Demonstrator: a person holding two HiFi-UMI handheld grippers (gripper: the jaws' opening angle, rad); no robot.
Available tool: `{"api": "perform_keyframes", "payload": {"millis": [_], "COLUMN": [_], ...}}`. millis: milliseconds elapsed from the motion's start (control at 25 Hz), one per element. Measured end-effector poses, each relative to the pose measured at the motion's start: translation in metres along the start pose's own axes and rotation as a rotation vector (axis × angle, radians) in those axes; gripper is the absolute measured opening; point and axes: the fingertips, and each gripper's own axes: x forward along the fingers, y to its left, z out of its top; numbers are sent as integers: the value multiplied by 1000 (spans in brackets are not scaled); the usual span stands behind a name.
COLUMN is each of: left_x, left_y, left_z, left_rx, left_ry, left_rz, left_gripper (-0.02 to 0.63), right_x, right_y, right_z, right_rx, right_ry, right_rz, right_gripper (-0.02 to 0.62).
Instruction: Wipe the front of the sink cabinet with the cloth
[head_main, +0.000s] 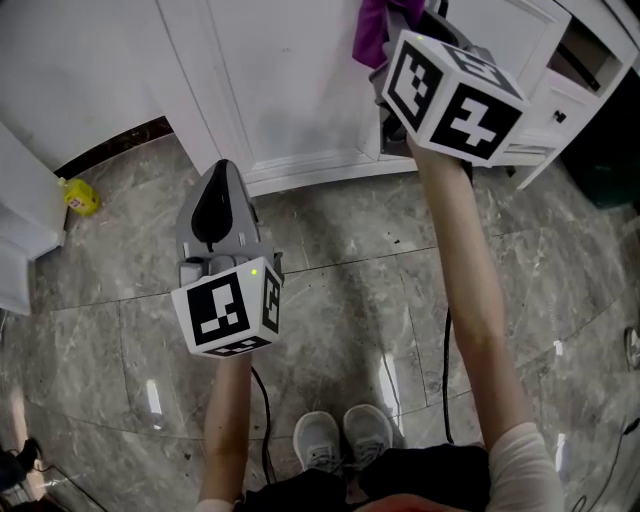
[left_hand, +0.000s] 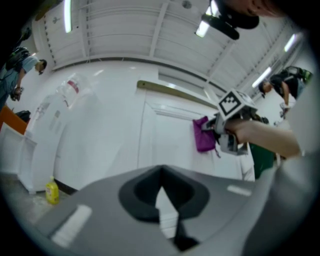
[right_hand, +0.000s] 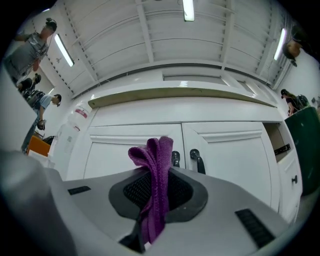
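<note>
A small yellow bottle (head_main: 80, 197) sits on the grey marble floor (head_main: 340, 290), near a dark skirting strip (head_main: 115, 145). White sneakers (head_main: 345, 438) stand on the tiles with a black cable (head_main: 447, 370) just beside them. A dark green bin (right_hand: 306, 140) stands far right.

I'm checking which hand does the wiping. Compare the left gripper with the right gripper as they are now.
The right gripper is shut on the purple cloth; the left gripper is shut with nothing between its fingers. The right gripper is held up near the sink cabinet doors; the left gripper sits lower and farther back, over the floor. Both point toward the cabinet.
</note>
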Motion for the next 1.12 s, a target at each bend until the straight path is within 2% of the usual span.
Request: {"api": "perform_keyframes", "payload": {"millis": [120,280,400,520,680,840,1120], "left_x": [-2,-9,-13,-16,-20,-26,-27], "left_y": [12,25,31,40,49,62,69], "left_z": [0,1,-6,-14,-17,-20,-28], "left_rx": [0,-5,-5,-4,-2,0,-18], "left_ry": [6,-11,9,36,46,52,60], "left_rz": [21,34,36,58,66,87,98], "left_gripper": [5,5,5,5,5,5,5], "right_x": [-4,-10,-10,-6,-7,-7,4], "right_y": [17,68,119,168,220,240,230], "right_z": [-6,-16,-26,-38,-62,-82,-88], "right_rx": [90,209,215,209,122,82,99], "right_ry": [10,8,25,57,101,125,128], "right_rz": [69,238,362,441,522,524,473], "right_gripper": [52,54,54,54,54,54,54]}}
